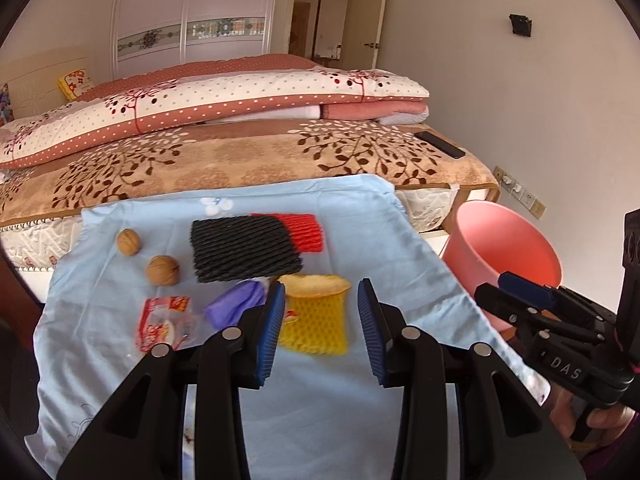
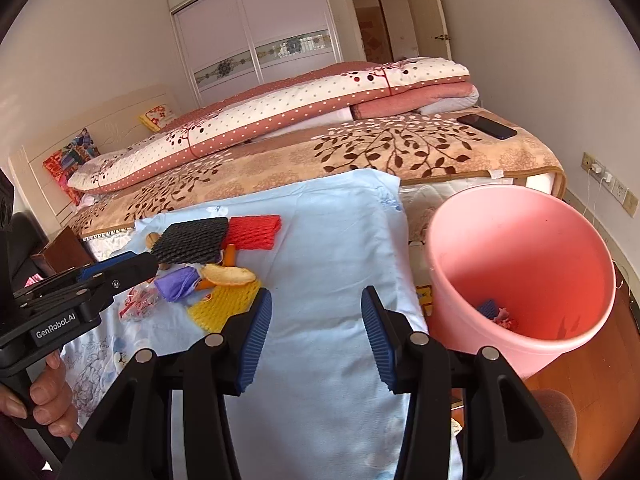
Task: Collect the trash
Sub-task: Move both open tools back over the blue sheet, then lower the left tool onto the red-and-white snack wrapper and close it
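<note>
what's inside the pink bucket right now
In the pink bucket, a small blue piece and some crumpled pink scrap lie at the bottom. The near wall hides the rest of the floor.

Black tongs [image 1: 322,320], ribbed blue pads [image 1: 272,332], silver rivets

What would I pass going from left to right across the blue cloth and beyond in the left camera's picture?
Far walnut → near walnut → purple wrapper → yellow foam net → pink bin → right gripper.
</note>
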`<state>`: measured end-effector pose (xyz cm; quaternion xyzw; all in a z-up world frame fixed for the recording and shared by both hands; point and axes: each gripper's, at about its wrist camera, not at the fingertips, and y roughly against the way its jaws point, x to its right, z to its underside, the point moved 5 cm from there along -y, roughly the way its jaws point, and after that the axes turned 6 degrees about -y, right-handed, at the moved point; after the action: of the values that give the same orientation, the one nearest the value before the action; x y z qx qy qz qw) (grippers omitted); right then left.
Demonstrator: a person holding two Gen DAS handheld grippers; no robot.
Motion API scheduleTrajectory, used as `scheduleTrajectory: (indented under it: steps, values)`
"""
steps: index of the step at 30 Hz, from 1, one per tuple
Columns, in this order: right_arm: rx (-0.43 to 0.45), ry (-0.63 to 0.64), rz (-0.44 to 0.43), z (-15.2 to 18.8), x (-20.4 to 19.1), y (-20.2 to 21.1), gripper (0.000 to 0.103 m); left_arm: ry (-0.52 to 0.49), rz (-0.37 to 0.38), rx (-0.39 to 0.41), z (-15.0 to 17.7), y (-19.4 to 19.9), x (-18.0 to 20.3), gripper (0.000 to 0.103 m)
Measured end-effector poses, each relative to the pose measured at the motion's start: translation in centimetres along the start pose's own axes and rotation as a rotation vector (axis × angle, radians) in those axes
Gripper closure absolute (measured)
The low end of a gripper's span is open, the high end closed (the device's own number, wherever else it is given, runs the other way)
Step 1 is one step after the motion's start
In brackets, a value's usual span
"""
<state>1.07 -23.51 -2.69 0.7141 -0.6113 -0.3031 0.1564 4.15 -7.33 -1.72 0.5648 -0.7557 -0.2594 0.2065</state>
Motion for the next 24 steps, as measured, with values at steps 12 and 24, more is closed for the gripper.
scheduleTrajectory:
  steps: [12,24]
  values:
    - [-0.13,0.019,-0.122,0.8,-5.7,-4.0,0.057,0.079,-0.11,-0.108,5.2,-0.8,-8.5,0.065]
    - [-0.199,0.033,-0.13,1.3,-7.1,-6.3,0.054,0.067,-0.188,-0.171,5.6,-4.1,-9.8,0.065]
